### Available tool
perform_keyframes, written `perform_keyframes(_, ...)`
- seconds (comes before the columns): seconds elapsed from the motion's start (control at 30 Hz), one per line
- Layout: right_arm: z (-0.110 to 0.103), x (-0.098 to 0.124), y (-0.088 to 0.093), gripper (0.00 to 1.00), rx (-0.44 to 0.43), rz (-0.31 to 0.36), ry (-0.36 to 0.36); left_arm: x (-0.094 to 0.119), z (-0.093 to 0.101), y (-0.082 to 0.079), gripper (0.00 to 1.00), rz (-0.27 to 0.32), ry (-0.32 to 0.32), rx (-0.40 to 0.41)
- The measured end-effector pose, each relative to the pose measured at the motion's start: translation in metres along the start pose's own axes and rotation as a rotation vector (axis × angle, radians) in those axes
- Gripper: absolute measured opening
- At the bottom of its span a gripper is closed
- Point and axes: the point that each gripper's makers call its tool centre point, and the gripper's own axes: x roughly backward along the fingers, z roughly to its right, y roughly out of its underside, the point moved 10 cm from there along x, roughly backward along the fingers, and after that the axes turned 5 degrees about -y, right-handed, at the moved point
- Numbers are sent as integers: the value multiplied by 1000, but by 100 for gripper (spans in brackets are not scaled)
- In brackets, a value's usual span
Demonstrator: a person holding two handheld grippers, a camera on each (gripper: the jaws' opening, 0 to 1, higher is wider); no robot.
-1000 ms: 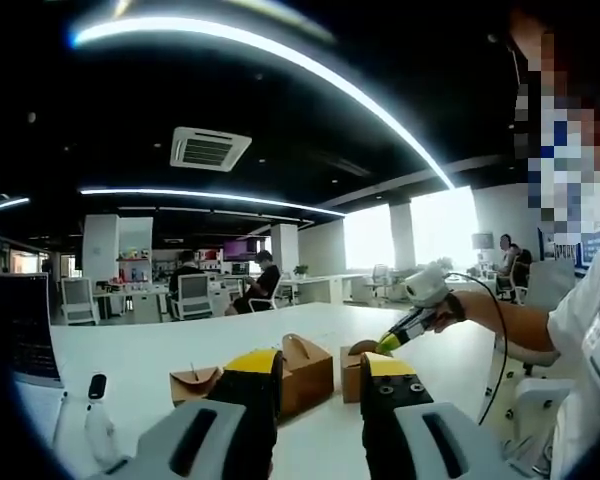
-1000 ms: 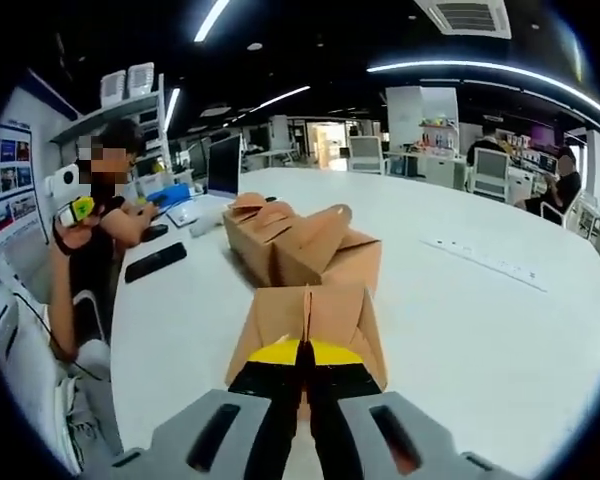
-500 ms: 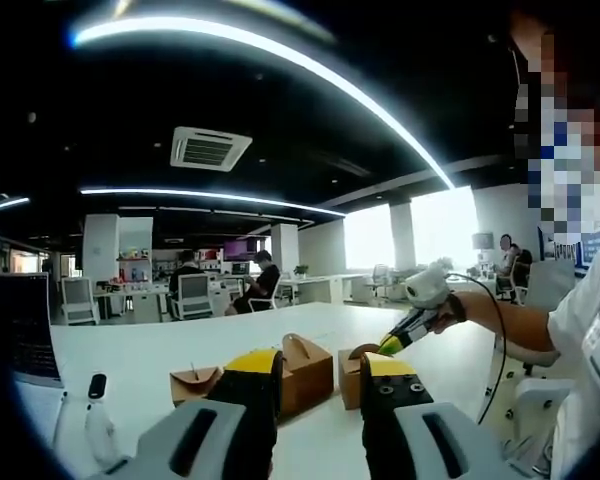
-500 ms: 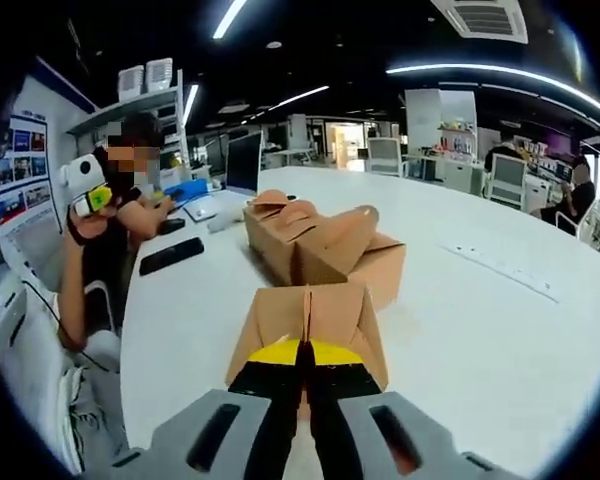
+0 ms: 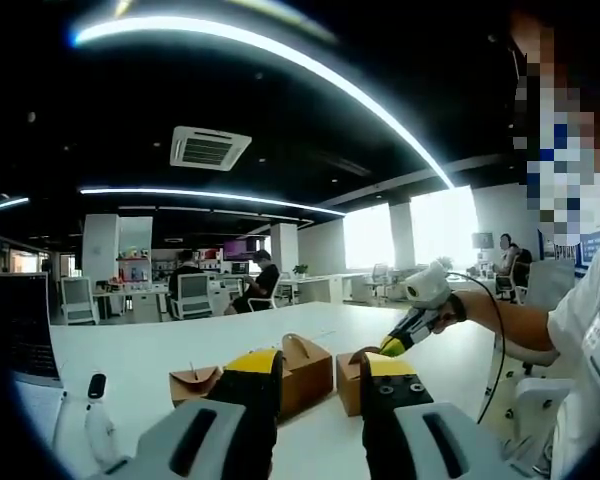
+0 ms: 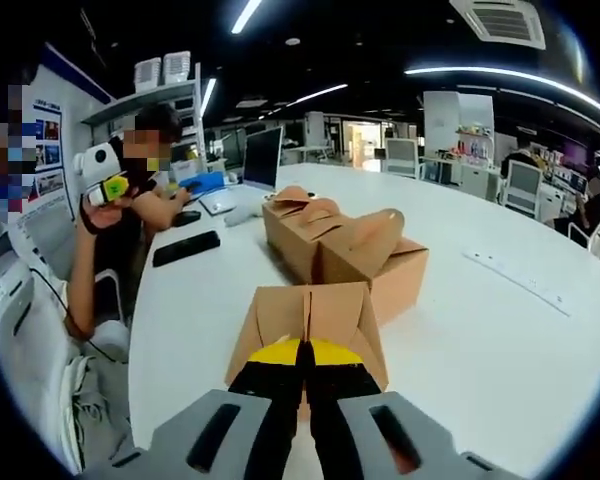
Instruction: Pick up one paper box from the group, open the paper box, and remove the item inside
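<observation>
I have one brown box (image 6: 310, 325) pinched by its top handle in my right gripper (image 6: 304, 372). The jaws are pressed tight together on the thin paper fin. In the left gripper view I see that same box (image 5: 354, 366) held at the tip of the right gripper (image 5: 392, 346), low over the white tabletop (image 5: 130, 350).

The other boxes (image 6: 345, 245) sit in a bunch on the tabletop (image 6: 480, 340) just past the one I hold. They are close behind it.

My left gripper (image 5: 320, 372) is up in the air with its jaws apart and nothing between them. Through the gap I see a box with a handle (image 5: 305, 372) and a smaller open box (image 5: 193, 382) beside it.

On the far side of the bunch lie a black phone (image 6: 185, 247) and a computer screen (image 6: 263, 157). A long white strip (image 6: 520, 280) lies well apart on the tabletop. Desks and chairs with people stand far behind.
</observation>
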Motion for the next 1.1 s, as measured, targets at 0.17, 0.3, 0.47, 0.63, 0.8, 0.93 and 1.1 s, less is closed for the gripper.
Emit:
perform_keyframes(0.17,-3,-2,-1,3,16,-8,-20,0,0,0,33,2,0,-1)
perform_keyframes(0.3,-5,-4,-2,3,27,-18,-31,0,0,0,33,1,2,-1)
perform_keyframes(0.47,-7,-5,-4,3,52,-32,-45,1,0,-1,33,0,0,-2)
perform_keyframes(0.63,-10,-8,-5,3,77,-40,-68,1,0,-1,33,2,1,-2)
perform_keyframes(0.8,-13,-10,-7,3,118,-51,-100,0,0,-1,33,0,1,-2)
perform_keyframes(0.93,-15,-11,-8,3,156,-61,-124,0,-1,-1,33,1,0,-2)
perform_keyframes(1.1,-24,-13,-9,3,201,-66,-159,1,-2,-2,33,3,-1,-1)
